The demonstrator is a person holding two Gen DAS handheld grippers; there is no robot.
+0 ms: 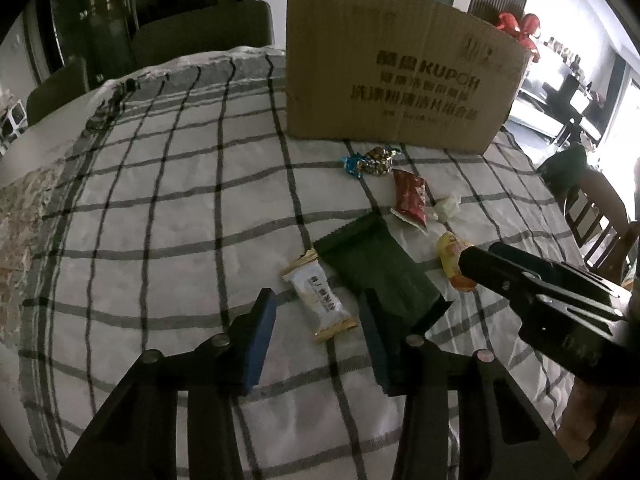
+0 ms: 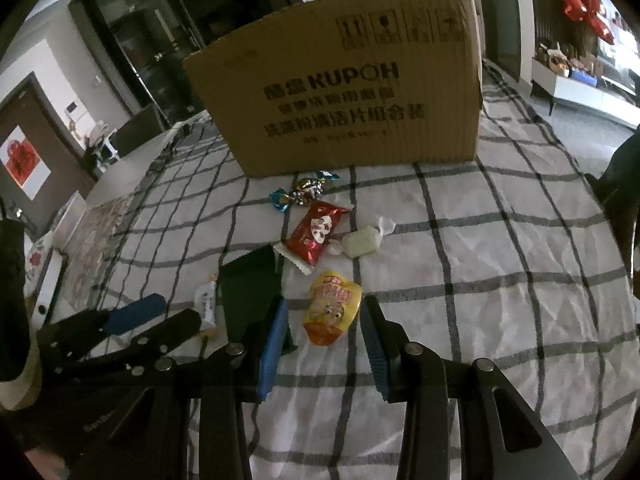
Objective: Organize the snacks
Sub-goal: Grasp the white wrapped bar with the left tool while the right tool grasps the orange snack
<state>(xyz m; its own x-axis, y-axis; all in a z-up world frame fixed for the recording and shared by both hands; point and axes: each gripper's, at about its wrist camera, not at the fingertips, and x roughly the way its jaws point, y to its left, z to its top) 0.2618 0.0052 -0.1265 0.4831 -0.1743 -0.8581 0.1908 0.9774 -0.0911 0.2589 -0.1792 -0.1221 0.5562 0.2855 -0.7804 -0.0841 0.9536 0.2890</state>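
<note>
Several snacks lie on a checked tablecloth (image 1: 160, 208) in front of a cardboard box (image 1: 392, 80). My left gripper (image 1: 316, 297) is open, low over a white-and-gold packet (image 1: 320, 300) that lies between its blue pads without touching them. A dark green packet (image 1: 372, 264) lies just to its right, partly under the right finger. My right gripper (image 2: 325, 302) is open too, with a yellow packet (image 2: 331, 307) between its fingers, close to the right pad. Beyond lie a red packet (image 2: 316, 232), a pale green candy (image 2: 362, 242) and foil candies (image 2: 306, 192).
The box (image 2: 340, 96) stands upright at the back of the table. In the right wrist view the left gripper (image 2: 160, 314) is close at the left. Chairs (image 1: 600, 216) stand at the table's right edge. A patterned mat (image 2: 92, 248) lies at the far left.
</note>
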